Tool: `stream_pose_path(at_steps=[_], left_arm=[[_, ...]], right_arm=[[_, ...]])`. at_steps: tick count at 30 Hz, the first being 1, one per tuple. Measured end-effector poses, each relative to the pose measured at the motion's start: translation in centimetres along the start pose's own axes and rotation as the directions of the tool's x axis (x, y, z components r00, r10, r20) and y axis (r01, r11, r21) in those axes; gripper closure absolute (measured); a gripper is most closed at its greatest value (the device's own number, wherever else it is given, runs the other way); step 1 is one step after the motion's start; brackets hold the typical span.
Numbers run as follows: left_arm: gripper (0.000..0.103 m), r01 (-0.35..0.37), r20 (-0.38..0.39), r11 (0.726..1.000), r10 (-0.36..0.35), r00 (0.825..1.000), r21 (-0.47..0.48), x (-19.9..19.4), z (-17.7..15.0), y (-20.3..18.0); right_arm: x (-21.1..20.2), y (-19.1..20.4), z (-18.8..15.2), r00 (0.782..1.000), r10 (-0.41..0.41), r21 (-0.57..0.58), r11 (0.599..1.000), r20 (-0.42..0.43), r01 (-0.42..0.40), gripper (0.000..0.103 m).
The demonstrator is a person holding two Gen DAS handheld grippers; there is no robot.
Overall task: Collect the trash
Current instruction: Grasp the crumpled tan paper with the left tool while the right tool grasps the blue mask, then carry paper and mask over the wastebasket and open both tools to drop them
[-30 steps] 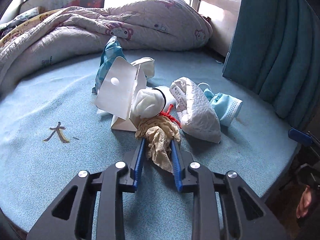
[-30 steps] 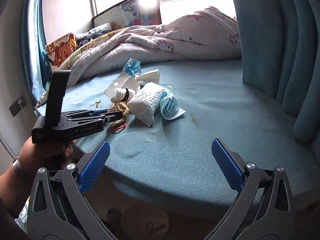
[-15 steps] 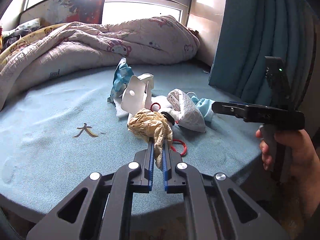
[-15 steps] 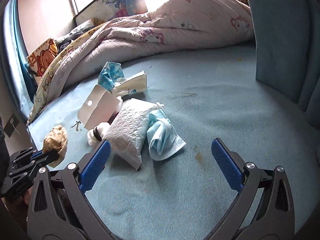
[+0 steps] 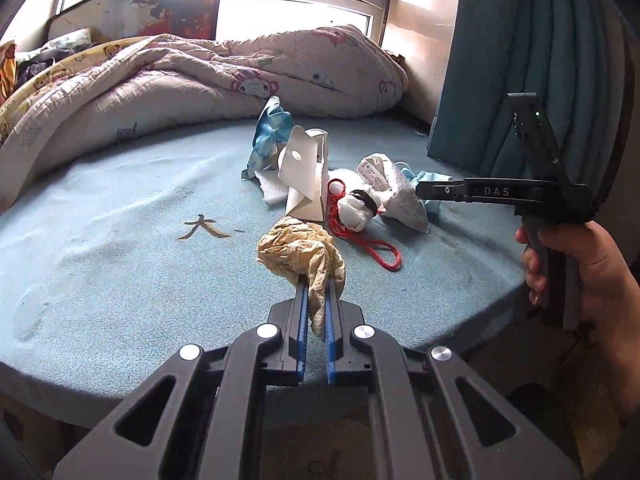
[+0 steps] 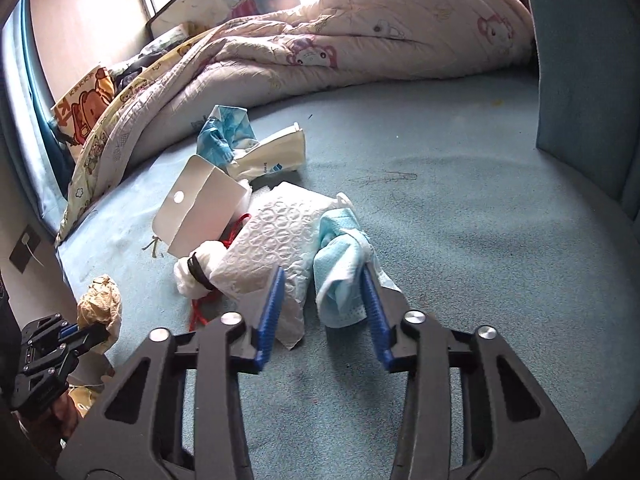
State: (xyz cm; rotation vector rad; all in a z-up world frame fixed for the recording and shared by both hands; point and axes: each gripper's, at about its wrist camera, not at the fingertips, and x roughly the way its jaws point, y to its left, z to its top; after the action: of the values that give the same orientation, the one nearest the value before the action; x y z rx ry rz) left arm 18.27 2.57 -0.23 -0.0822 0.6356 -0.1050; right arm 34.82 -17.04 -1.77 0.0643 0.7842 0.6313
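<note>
left wrist view: the left gripper point(image 5: 316, 304) is clenched on a tan wad point(image 5: 298, 250), pinching its tail so the crumpled bulk bulges out past the tips. it hangs over the near edge of the bed point(image 5: 100, 264), probably on its way off to wherever trash goes; no bin shows here. the rest of the heap lies mid-bed: a white box point(image 5: 302, 176) tipped on edge, a white bundle point(image 5: 356, 210) ringed by a black band, a red cord point(image 5: 360, 240) trailing toward the near edge, a white pouch point(image 5: 394, 190), and a blue wrapper point(image 5: 266, 138) toward the quilt point(image 5: 200, 76). the right gripper point(image 5: 420, 190) reaches in from the right edge with its tips at the pouch.

right wrist view: the right gripper point(image 6: 324, 292) is spread part-way, one finger against the pouch point(image 6: 276, 236) and the other behind the blue mask point(image 6: 342, 272), so the mask sits between them, not yet squeezed. that straddle suggests the mask is the next pick; closing may catch the pouch's corner too. the box point(image 6: 200, 210) leans on the pile behind, the wrapper point(image 6: 222, 136) and a cream bag point(image 6: 276, 156) lie toward the quilt point(image 6: 320, 48). the wad point(image 6: 100, 304) shows at the bed's left edge in the left gripper point(image 6: 90, 330).
</note>
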Motion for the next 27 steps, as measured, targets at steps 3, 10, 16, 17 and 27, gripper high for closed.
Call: stream_pose_path(at_steps=[3,10,16,17,27], left_arm=[[0.097,0.001,0.015,1.000,-0.001,1.000,0.007,-0.9,0.1,-0.2],[0.097,-0.007,0.048,1.000,0.006,0.999,0.021,-4.1,-0.1,-1.0],[0.097,-0.012,0.058,0.999,0.009,0.998,0.045,-7.0,-1.9,-2.4],[0.097,-0.011,0.055,0.999,0.009,0.998,0.045,-7.4,-2.4,-2.6],[0.097,0.021,-0.061,1.000,-0.020,0.998,0.019,-7.5,-12.2,-4.1]], right_arm=[[-1.1,0.1,0.1,1.000,0.022,0.009,1.000,0.018,-0.022,0.085],[-6.8,3.3,-0.2,0.993,0.015,-0.095,0.995,0.118,-0.004,0.090],[-11.7,6.2,-3.6,0.987,0.054,-0.177,0.984,0.151,-0.027,0.095],[-12.2,6.4,-4.3,0.987,0.064,-0.181,0.983,0.146,-0.037,0.095],[-12.1,9.8,-17.8,0.989,0.145,-0.252,0.957,-0.001,-0.141,0.096]])
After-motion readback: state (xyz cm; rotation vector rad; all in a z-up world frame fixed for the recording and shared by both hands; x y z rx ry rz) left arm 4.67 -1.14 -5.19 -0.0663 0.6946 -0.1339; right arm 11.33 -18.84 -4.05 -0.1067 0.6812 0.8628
